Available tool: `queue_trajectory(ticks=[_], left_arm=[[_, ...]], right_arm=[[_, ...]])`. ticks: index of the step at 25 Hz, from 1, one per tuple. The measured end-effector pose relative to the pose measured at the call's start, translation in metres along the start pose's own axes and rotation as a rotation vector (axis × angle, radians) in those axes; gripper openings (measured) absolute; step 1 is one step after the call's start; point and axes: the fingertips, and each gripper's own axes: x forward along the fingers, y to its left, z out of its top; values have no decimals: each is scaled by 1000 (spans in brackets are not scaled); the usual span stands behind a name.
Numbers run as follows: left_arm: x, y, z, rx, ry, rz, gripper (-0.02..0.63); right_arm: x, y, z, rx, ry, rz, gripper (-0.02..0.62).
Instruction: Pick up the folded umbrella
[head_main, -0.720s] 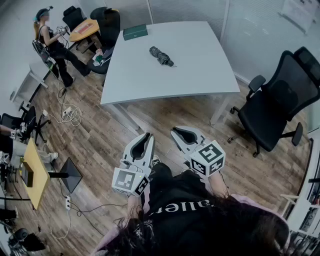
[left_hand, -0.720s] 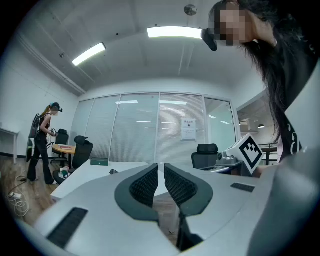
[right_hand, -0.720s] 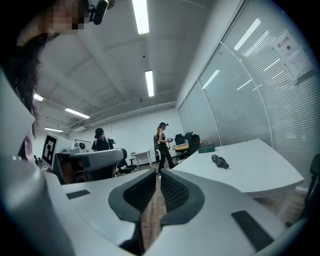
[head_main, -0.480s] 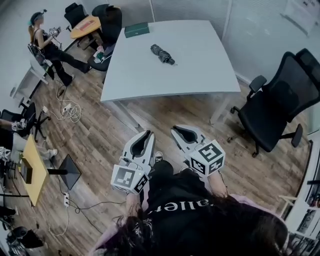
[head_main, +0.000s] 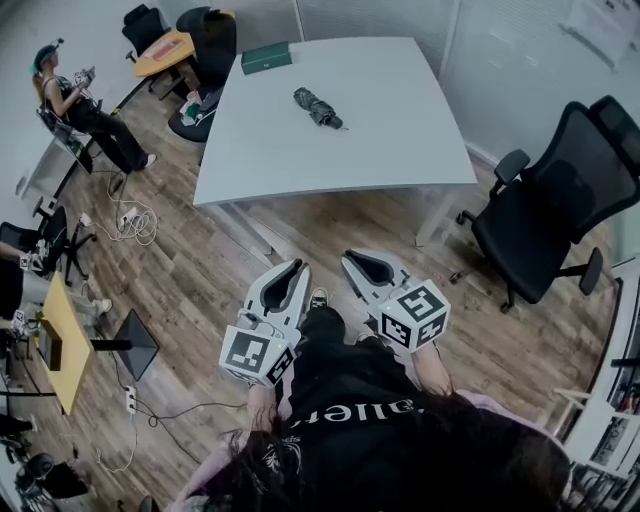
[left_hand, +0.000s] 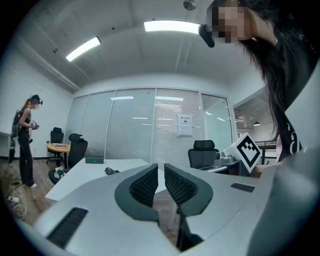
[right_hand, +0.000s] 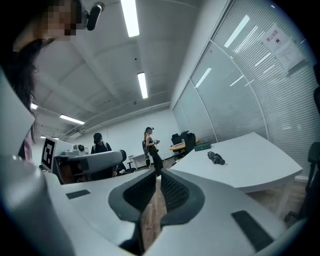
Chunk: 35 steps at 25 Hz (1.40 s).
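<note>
Large white rectangular table (head_main: 380, 130) on a wood-plank floor (head_main: 330, 225), with a black mesh swivel office chair (head_main: 560, 205) off its near right corner. In the foreground, well apart from the table, the white left gripper (head_main: 296, 268) and the white right gripper (head_main: 348, 259) are held side by side, each with its jaws pressed together on nothing. The folded dark grey umbrella (head_main: 318, 108) lies on the table's far half, near a flat green box (head_main: 266, 59) at the far left corner.
</note>
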Motion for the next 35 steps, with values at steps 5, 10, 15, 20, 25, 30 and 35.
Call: queue_trajectory(ticks=[5, 10, 15, 20, 25, 30, 35], left_arm=[[12, 9, -1, 0, 18, -6, 46], [22, 28, -6, -3, 27, -10, 46], [45, 67, -10, -18, 34, -8, 46], [83, 123, -7, -24, 43, -26, 46], [121, 179, 13, -21, 18, -58, 46], [144, 228, 18, -18, 27, -80, 46], [164, 277, 24, -15, 17, -95, 46]], right_arm=[[9, -11, 1, 19, 6, -9, 43], [29, -25, -1, 32, 17, -31, 43], [65, -42, 4, 31, 43, -39, 43], [118, -70, 11, 45, 71, -65, 43], [175, -97, 29, 58, 84, -96, 43], [225, -110, 40, 72, 101, -119, 43], [270, -122, 52, 67, 102, -136, 43]])
